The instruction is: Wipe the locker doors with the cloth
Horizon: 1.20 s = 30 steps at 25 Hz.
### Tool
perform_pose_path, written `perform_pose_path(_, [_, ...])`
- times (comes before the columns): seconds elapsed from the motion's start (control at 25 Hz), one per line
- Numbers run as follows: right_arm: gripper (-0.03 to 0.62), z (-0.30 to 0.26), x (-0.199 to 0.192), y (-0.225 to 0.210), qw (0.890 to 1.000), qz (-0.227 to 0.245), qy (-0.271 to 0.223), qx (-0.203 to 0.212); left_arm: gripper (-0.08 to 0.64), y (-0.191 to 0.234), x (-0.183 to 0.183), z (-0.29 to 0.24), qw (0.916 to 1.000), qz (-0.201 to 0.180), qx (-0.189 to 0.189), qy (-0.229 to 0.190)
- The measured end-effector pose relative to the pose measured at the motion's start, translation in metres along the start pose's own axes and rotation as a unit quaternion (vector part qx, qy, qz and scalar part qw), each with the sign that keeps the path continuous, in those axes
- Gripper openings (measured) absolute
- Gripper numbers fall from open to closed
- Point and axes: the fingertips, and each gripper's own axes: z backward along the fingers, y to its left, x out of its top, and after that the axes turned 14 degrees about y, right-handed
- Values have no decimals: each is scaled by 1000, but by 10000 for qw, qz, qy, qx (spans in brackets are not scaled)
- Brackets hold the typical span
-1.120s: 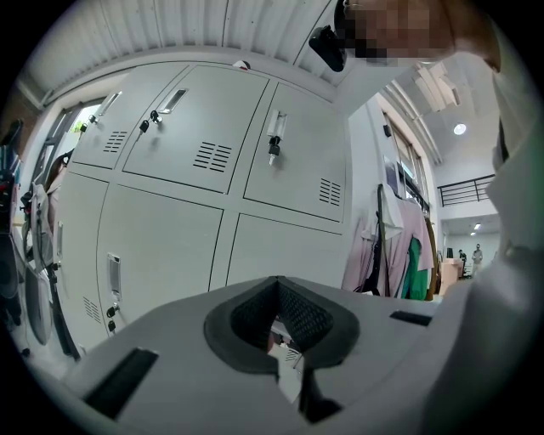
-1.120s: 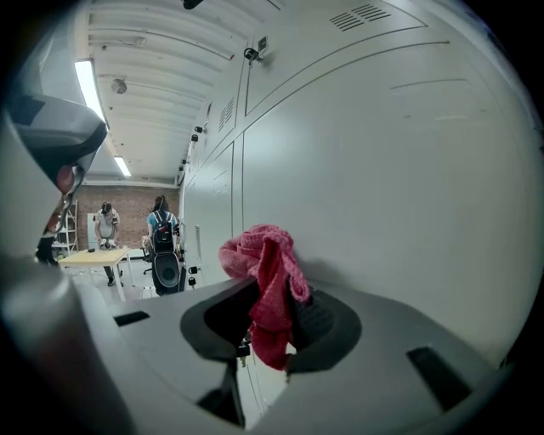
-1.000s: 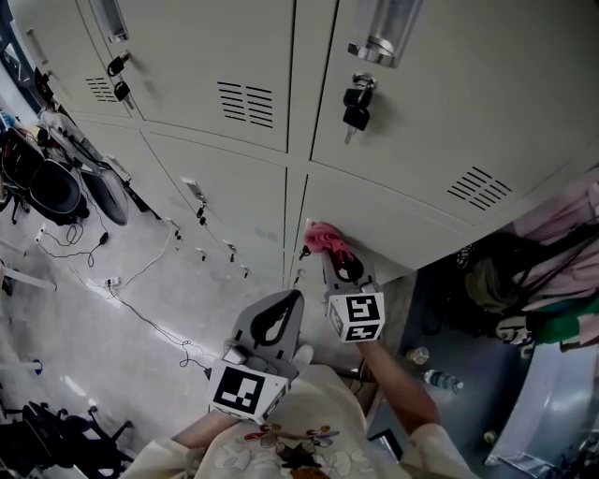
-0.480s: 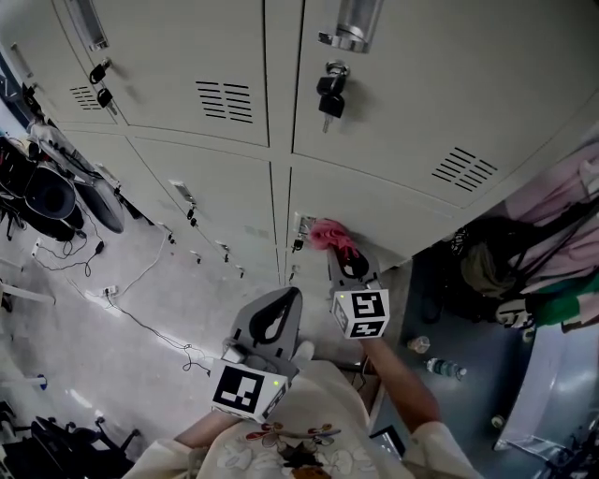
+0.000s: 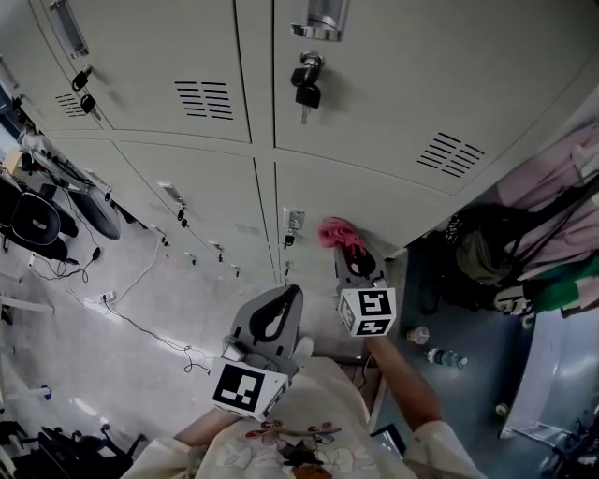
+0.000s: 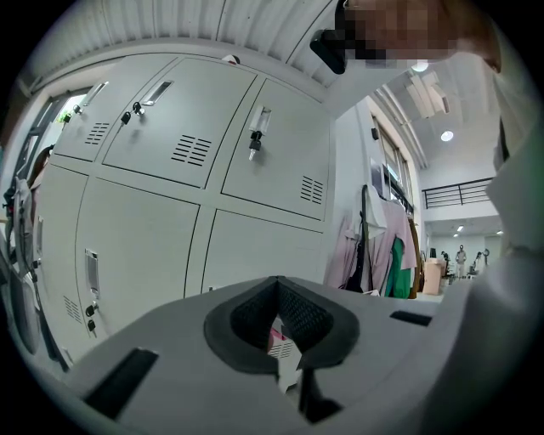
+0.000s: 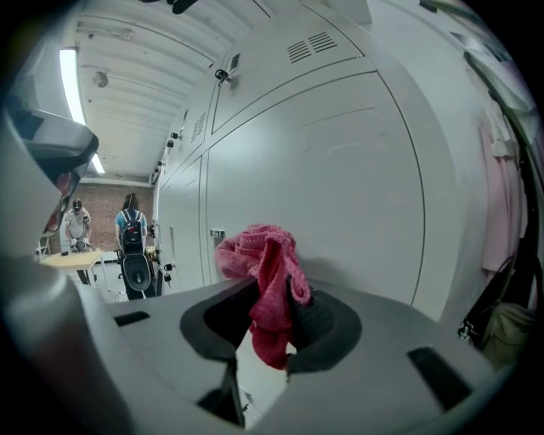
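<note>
We see the locker doors (image 5: 402, 103) as painted sheet metal, pale grey and smooth with a soft sheen; the handle (image 5: 323, 19) looks like polished chrome. The cloth (image 7: 268, 272) is pink, nubbly towelling. The left gripper (image 6: 280, 333) and right gripper (image 7: 270, 327) look like matt grey plastic, their pads (image 6: 308, 313) dark and finely textured

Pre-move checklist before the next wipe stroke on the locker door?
1. Grip: ok, right tool shut on cloth.
2. Contact of cloth with lower locker door: cannot tell.
3. Spare left tool clear: ok, shut, empty, away from the door.
4. Leftward path: not ok, latch sits close beside cloth.
5. Wad sticking out past the jaw tips: ok.
</note>
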Motion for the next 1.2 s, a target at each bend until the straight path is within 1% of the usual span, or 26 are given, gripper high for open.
perform_pose_path(0.36, [109, 17, -8, -28, 9996, -76, 15, -280, 6, -11, 2, -5, 9998, -84, -183, 18])
perform_pose_path(0.72, [110, 33, -19, -58, 9983, -166, 41, -557, 6, -17, 1, -10, 9995, -144, -273, 62])
perform_pose_path(1.2, [110, 51, -30, -86, 9955, -325, 59, -887, 6, -27, 1, -18, 9988, -201, -443, 100])
